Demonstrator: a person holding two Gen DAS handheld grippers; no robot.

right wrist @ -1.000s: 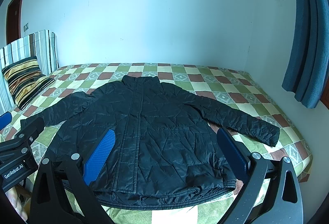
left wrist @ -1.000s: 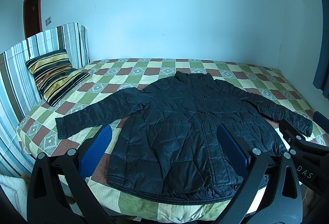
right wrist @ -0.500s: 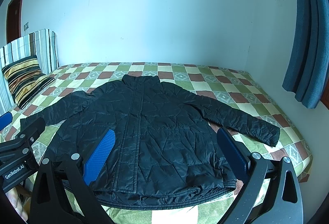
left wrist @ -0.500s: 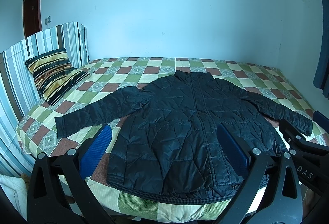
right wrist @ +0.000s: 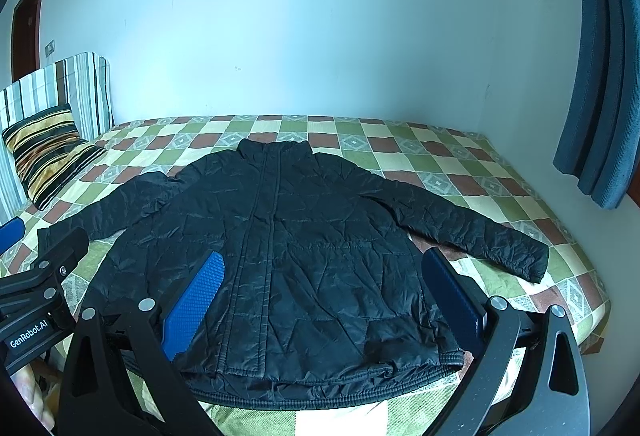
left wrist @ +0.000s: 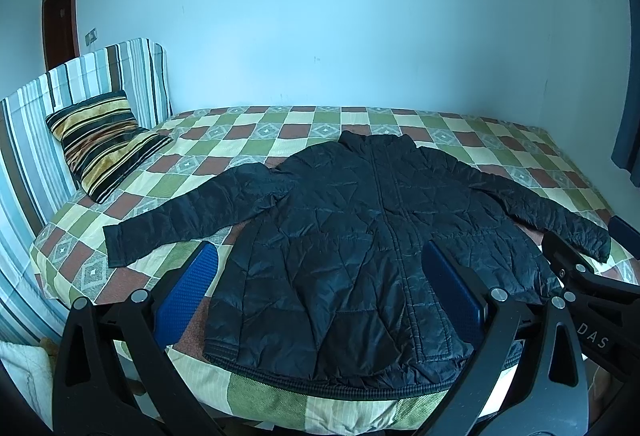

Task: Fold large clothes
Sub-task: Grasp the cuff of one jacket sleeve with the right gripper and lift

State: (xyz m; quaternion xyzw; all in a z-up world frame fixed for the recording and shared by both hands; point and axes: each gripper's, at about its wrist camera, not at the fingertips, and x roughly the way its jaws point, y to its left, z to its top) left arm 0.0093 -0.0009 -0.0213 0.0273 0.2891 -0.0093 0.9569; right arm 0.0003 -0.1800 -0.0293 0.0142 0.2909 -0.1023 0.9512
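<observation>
A black quilted jacket [left wrist: 360, 236] lies flat and face up on the checkered bed [left wrist: 280, 131], zipped, collar toward the far wall, both sleeves spread outward. It also shows in the right wrist view [right wrist: 296, 252]. My left gripper [left wrist: 320, 276] is open and empty, held above the near hem, toward the jacket's left side. My right gripper [right wrist: 320, 280] is open and empty, above the hem toward the right side. Each gripper shows at the edge of the other's view: the right gripper [left wrist: 592, 300] and the left gripper [right wrist: 36, 296].
A striped pillow [left wrist: 104, 143] leans on the striped headboard [left wrist: 48, 103] at the left. A blue curtain [right wrist: 600, 75] hangs at the right. A plain wall stands behind the bed. A brown door [left wrist: 60, 23] is at the far left.
Both views have shifted very slightly; the jacket and the grippers' jaws are unchanged.
</observation>
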